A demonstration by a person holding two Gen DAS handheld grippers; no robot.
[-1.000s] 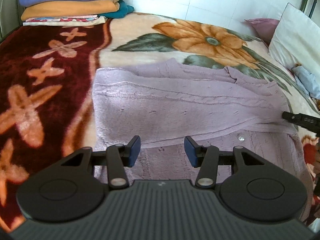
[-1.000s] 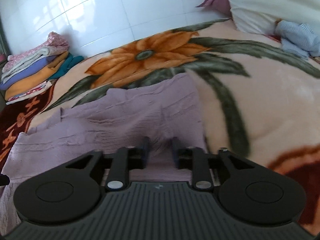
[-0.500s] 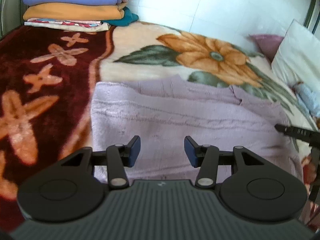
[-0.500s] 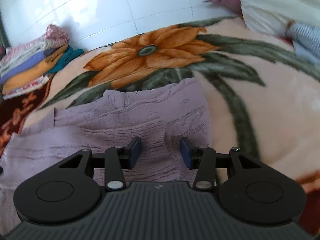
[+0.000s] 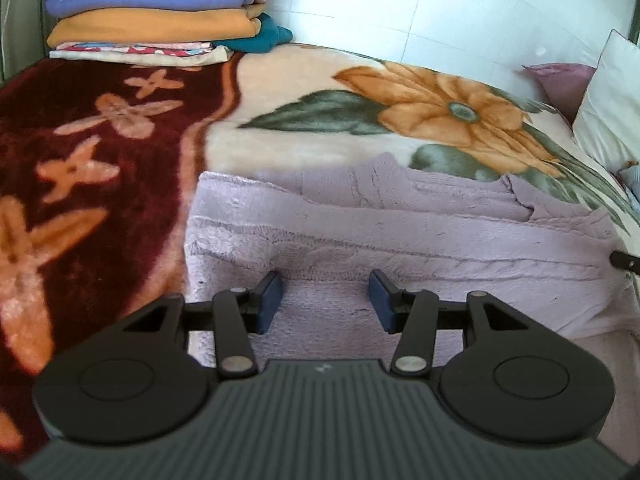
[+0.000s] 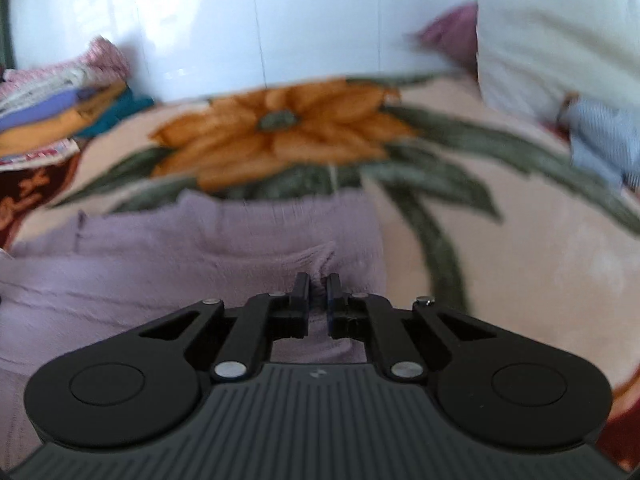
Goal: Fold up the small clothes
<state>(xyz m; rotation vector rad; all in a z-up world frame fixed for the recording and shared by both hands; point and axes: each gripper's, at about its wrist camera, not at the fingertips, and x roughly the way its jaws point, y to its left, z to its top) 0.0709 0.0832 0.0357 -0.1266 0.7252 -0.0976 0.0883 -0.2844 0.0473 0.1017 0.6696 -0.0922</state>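
A lilac knitted sweater [image 5: 400, 236] lies partly folded on the flowered blanket [image 5: 304, 148]. My left gripper [image 5: 324, 304] is open and empty, its blue pads low over the sweater's near left part. In the right wrist view, which is blurred, my right gripper [image 6: 318, 292] is shut on a pinched fold of the sweater [image 6: 200, 256] near its right edge. The right gripper's tip shows at the right edge of the left wrist view [image 5: 626, 260].
A stack of folded clothes [image 5: 160, 12] stands at the far left by the tiled wall. A white pillow [image 5: 612, 104] and a mauve pillow [image 5: 560, 80] lie at the right. A blue striped garment [image 6: 604, 140] lies by the pillow.
My right gripper opened half a second ago and has now shut again on a fold of the sweater. My left gripper moved forward and lower over the sweater, still open.
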